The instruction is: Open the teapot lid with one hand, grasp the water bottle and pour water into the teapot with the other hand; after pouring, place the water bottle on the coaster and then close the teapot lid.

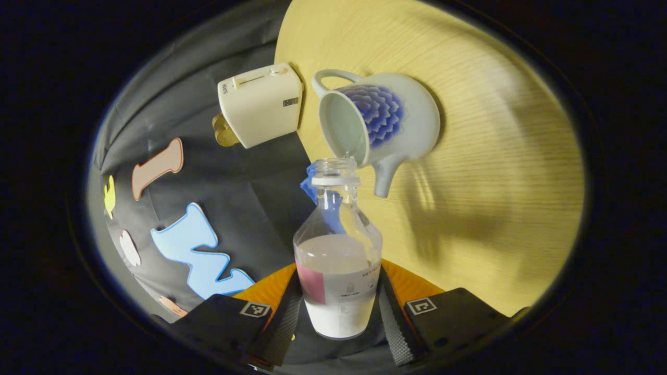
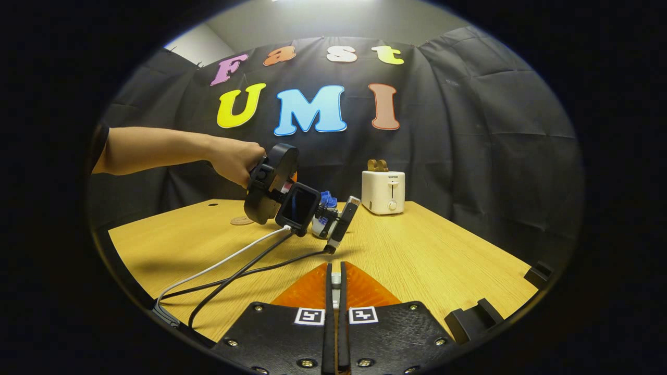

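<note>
Jaws of the left gripper (image 1: 338, 307) clamped on the water bottle (image 1: 337, 260), one finger against each side of its lower body, cap off, open neck tipped toward the teapot (image 1: 388, 122). Bottle about half full of clear water, pink and white label around the lower part, mouth touching or just short of the teapot's open rim; hard to tell which. Teapot white with a blue flower pattern, lid off, handle toward the toaster (image 1: 260, 104), spout pointing back toward the bottle, standing on the pale wooden surface (image 1: 495, 156). Toaster just beside the teapot at the far edge of the surface, two brown slices sticking out of its top. Seen from the right gripper view: left gripper (image 2: 333, 221) held up over the middle of the surface by a hand (image 2: 234, 159) on a bare forearm, cables trailing from it across the wood toward the near edge. Round tan coaster (image 2: 242, 221) flat on the surface, near that gripper, bare. Toaster (image 2: 383, 191) well apart from it toward the back edge. Jaws of the right gripper (image 2: 336, 284) pressed nearly together, a small pale object pinched in the slit between them, too little of it visible to name, low over the near part of the surface (image 2: 443, 260).
</note>
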